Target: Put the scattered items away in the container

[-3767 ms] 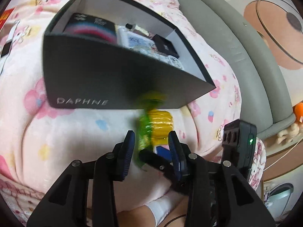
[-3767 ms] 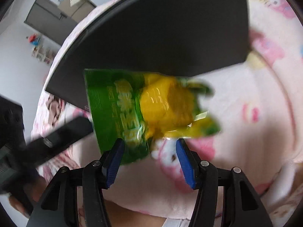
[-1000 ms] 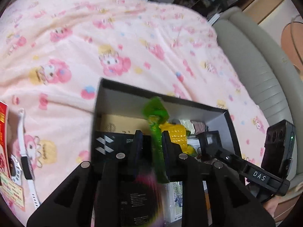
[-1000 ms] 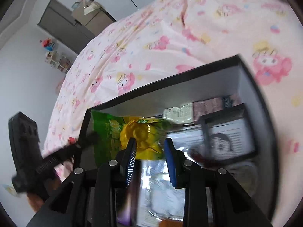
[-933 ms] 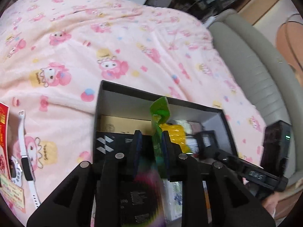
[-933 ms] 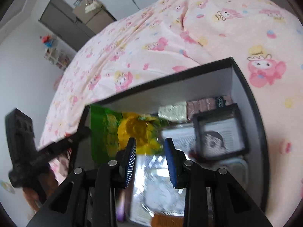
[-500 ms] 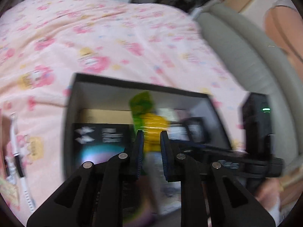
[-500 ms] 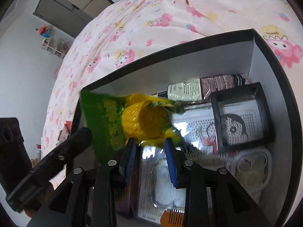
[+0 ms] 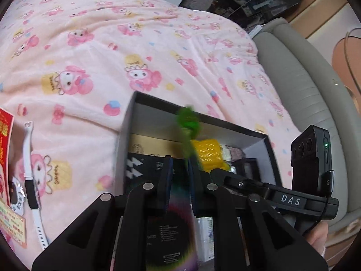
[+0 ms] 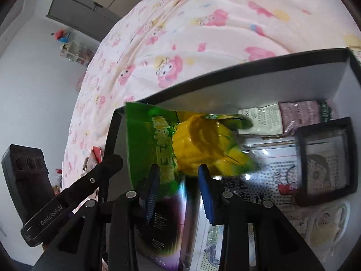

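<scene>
— Fingers (image 9: 165, 176) of the left gripper (image 9: 180, 171) first: how do they stand in its own view?

— Low in the middle of the frame, with only a narrow gap. They have just been closing. Through the gap I see a black booklet (image 9: 171, 214) with a rainbow patch, lying in the box (image 9: 126, 135). The green edge of the snack packet (image 9: 204, 153) runs down in front of the right-hand pad. I can't see either pad pressing on it.

— And the packet itself?

— Edge-on above the box's middle, with its yellow part just right of the fingers. The box lies on a pink cartoon blanket (image 9: 90, 45). A white watch (image 9: 29, 176) lies outside it at the left edge.

— Now the right wrist view.

— The right gripper (image 10: 178, 178) has its blue pads at the lower centre, partly apart. The packet's lower end sits between them, green against the left pad and yellow against the right, so it has hold of it. The packet hangs tilted over the box's left half.

— Is the other gripper there?

— Yes, one black finger (image 10: 106, 167) comes in from the lower left. Its tip is just beside the packet's green edge, not touching. A tube (image 10: 270, 119) lies along the box's far wall, and a dark framed picture (image 10: 325, 164) is at the right.
</scene>
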Demonstrator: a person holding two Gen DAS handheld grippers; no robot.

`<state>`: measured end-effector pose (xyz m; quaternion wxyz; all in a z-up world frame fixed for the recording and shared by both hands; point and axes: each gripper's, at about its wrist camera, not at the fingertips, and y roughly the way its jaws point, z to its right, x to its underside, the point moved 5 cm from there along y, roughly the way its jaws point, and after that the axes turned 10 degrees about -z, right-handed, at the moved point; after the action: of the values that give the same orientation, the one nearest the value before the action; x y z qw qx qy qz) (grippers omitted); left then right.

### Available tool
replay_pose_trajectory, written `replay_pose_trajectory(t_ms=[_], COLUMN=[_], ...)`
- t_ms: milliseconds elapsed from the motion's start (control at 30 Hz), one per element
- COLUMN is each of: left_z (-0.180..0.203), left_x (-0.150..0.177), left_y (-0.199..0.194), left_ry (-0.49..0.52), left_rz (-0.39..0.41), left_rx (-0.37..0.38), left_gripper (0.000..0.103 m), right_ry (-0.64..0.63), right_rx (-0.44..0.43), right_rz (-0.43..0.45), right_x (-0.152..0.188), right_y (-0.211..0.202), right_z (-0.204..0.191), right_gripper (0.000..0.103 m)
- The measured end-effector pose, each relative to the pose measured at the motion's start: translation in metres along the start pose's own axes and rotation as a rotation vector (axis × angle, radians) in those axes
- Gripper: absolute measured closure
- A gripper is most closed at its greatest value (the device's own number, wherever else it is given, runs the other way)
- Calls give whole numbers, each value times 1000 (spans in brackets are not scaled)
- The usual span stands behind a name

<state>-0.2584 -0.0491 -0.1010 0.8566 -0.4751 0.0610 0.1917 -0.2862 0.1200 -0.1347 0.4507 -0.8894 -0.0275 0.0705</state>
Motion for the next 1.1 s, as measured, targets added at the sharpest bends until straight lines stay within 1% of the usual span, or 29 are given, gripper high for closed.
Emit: replay_pose_trajectory(t_ms=[100, 167, 267, 300, 333, 400, 467, 533, 633, 700, 833, 867, 933, 1000, 1100], left_z=[10, 19, 28, 31, 31, 28, 26, 24, 19, 15, 18, 25, 36, 45, 58], left_x=[2, 5, 10, 11, 12, 10, 4, -5, -14, -15, -12, -13, -10, -3, 14], left_y=[3, 6, 10, 12, 14, 21, 24, 25, 28, 30, 22, 21, 11, 1, -14], left_ry=[29, 58, 80, 88, 89, 78, 58, 47, 40, 40, 55, 75, 122, 162, 214], left_rz=[-30, -49, -72, -83, -88, -99, -96, -86, -79, -71, -74, -65, -33, -9, 5], left_rx=[69, 96, 134, 132, 112, 23, -25, -72, -75, -37, 39, 44, 31, 25, 35], left_gripper=[91, 91, 91, 91, 91, 90, 90, 86, 84, 84, 84, 83, 79, 73, 70], right_ry=[37, 59, 75, 78, 82, 89, 96, 101, 75, 53, 44, 30, 3, -33, -76], right_rx=[8, 23, 38, 37, 33, 25, 17, 9, 0, 34, 62, 83, 140, 213, 269], right_rz=[58, 83, 84, 78, 67, 51, 32, 15, 14, 15, 36, 53, 87, 134, 199], right_x=[3, 7, 11, 12, 12, 11, 9, 4, -2, -2, 6, 8, 12, 18, 33], right_y=[-19, -31, -35, -33, -30, -24, -15, -8, -3, -1, -10, -15, -25, -37, -57], right_z=[8, 16, 24, 26, 28, 29, 28, 26, 17, 15, 10, 7, 2, -6, -21], right_gripper=[72, 72, 72, 72, 72, 72, 72, 72, 72, 72, 72, 70, 65, 59, 52])
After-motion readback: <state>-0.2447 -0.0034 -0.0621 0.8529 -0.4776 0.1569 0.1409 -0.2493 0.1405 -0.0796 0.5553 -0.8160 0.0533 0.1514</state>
